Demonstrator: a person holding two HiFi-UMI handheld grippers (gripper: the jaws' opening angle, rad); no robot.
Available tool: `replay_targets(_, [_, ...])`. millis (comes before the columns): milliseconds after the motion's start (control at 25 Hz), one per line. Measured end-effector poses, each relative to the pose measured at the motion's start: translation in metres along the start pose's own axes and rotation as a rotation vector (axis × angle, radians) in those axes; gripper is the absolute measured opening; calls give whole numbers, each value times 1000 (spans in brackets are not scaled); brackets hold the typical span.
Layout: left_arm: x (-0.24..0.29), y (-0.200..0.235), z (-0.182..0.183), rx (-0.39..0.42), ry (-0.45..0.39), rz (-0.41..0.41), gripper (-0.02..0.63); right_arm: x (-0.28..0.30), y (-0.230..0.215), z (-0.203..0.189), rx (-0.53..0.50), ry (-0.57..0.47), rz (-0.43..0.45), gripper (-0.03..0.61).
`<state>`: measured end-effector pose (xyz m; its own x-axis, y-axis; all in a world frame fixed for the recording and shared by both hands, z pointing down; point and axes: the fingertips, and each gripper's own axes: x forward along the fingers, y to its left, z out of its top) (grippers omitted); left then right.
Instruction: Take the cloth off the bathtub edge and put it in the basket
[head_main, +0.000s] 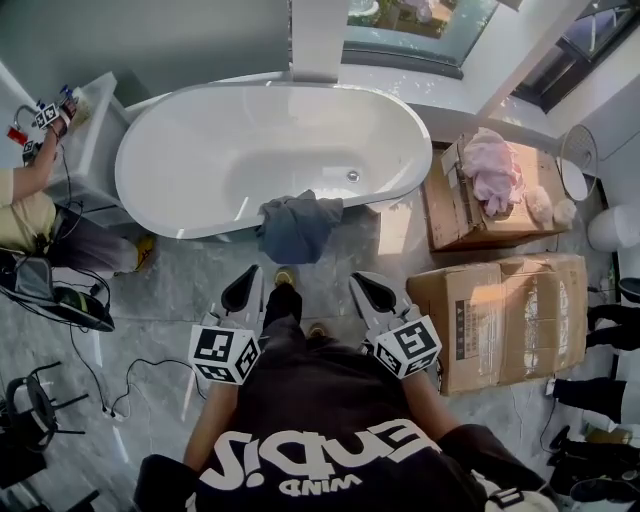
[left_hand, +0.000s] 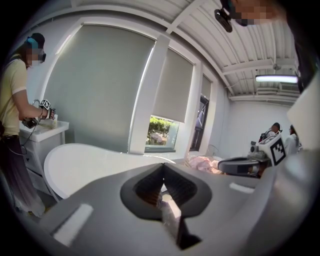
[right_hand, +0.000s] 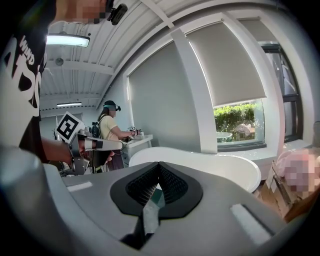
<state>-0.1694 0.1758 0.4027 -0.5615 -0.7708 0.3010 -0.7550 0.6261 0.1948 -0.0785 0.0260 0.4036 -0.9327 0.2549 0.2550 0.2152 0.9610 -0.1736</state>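
A dark blue-grey cloth (head_main: 298, 226) hangs over the near rim of the white oval bathtub (head_main: 200, 190). Both grippers are held side by side in front of the person's chest, short of the tub. My left gripper (head_main: 243, 290) is shut and holds nothing; its jaws meet at the tips in its own view (left_hand: 162, 167). My right gripper (head_main: 372, 290) is likewise shut and holds nothing (right_hand: 159, 167). The cloth lies ahead of and between the two grippers, untouched, and shows in neither gripper view. The tub (left_hand: 90, 165) (right_hand: 210, 162) shows beyond the jaws.
Two cardboard boxes stand right of the tub: one (head_main: 470, 215) holds pink fabric (head_main: 495, 168), the other (head_main: 510, 315) is nearer. A second person (head_main: 25, 200) works at a white cabinet (head_main: 100, 140) on the left. Cables (head_main: 120, 385) and dark gear (head_main: 55, 295) lie on the floor at the left.
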Motion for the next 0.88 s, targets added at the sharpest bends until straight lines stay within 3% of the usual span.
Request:
replay_targets(520, [99,54,40,29,29,-76,-5,90,-54,35,18,12,-35,9])
replay_targets(880, [160,88,65,66,69,-226,-5,171,-69,60,17,17,-52,9])
